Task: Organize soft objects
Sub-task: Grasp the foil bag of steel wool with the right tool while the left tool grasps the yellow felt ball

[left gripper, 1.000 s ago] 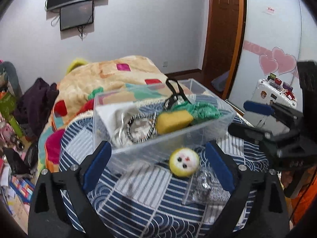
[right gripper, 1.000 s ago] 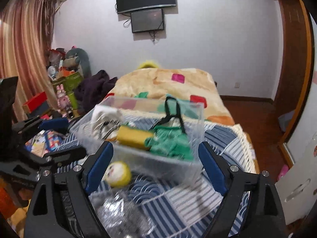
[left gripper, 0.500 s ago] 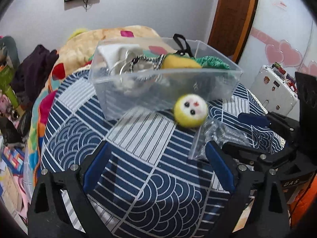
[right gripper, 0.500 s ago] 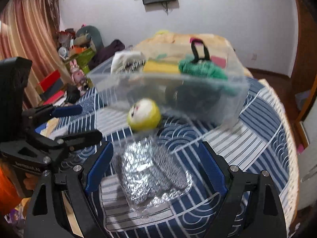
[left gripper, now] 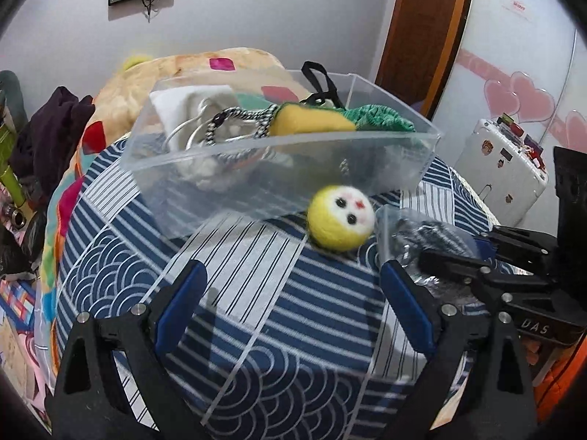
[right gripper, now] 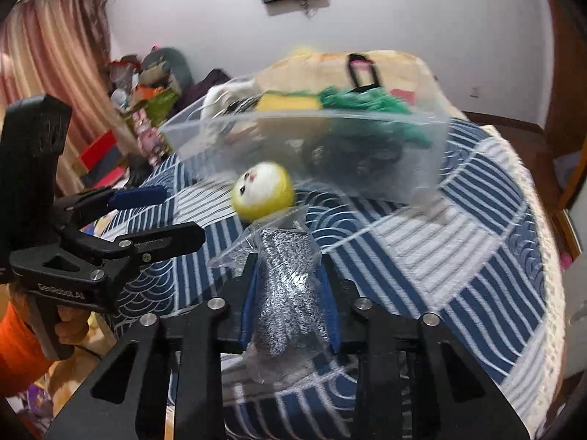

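Observation:
A clear plastic bag holding a grey knit cloth (right gripper: 286, 245) lies on the blue patterned tablecloth (left gripper: 234, 256). My right gripper (right gripper: 288, 275) is closing, and its blue pads press the bag from both sides. A yellow plush ball with a white face (left gripper: 339, 222) rests just beyond the bag, against the clear bin (left gripper: 256, 183). The bin holds a yellow sponge, a green knit piece, cords and white cloth. My left gripper (left gripper: 291, 271) hangs open over bare tablecloth, nothing between its fingers, to the left of the ball.
The round table drops off at its cream-fringed edge (right gripper: 546, 256). A bed with a patchwork blanket (left gripper: 176, 73) lies behind the bin. A white suitcase (left gripper: 502, 168) stands at the right, and floor clutter (right gripper: 146, 102) lies at the left. A hand in an orange sleeve (right gripper: 22, 333) holds the left gripper.
Both grippers have sunk toward the table and tilted down. The right gripper's jaws, wide before, have closed in on the bagged grey cloth. The left jaws have stayed wide.

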Motion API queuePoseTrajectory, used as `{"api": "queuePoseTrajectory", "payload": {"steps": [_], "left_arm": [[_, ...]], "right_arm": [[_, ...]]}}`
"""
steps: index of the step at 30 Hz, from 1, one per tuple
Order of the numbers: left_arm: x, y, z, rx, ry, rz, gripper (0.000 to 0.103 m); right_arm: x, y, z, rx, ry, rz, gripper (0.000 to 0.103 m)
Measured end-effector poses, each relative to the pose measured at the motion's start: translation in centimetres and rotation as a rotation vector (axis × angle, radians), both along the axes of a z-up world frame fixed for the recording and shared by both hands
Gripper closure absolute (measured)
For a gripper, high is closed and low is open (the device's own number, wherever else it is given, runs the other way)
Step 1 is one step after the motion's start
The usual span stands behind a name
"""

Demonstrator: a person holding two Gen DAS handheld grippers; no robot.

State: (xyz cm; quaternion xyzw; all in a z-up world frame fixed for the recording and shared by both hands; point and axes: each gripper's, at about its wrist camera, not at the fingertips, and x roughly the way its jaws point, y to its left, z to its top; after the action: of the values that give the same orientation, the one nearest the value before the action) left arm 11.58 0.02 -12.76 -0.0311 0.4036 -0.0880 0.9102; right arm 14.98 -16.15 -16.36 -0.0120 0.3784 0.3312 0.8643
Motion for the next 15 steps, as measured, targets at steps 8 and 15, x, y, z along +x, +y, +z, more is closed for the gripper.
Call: {"api": "queuePoseTrajectory", "payload": {"steps": [8,15], "left_arm": [[2.6,-2.0,-0.1,-0.011,0.006,-0.027,0.02],[4.1,-2.9,-1.2,-0.024,0.044,-0.034,0.041]], "right_arm": [[0.1,-2.9,1.2,0.004,-0.052,-0.116,0.076],[0.2,-3.5,1.9,0.015,-0.074,-0.135,0.076]]}}
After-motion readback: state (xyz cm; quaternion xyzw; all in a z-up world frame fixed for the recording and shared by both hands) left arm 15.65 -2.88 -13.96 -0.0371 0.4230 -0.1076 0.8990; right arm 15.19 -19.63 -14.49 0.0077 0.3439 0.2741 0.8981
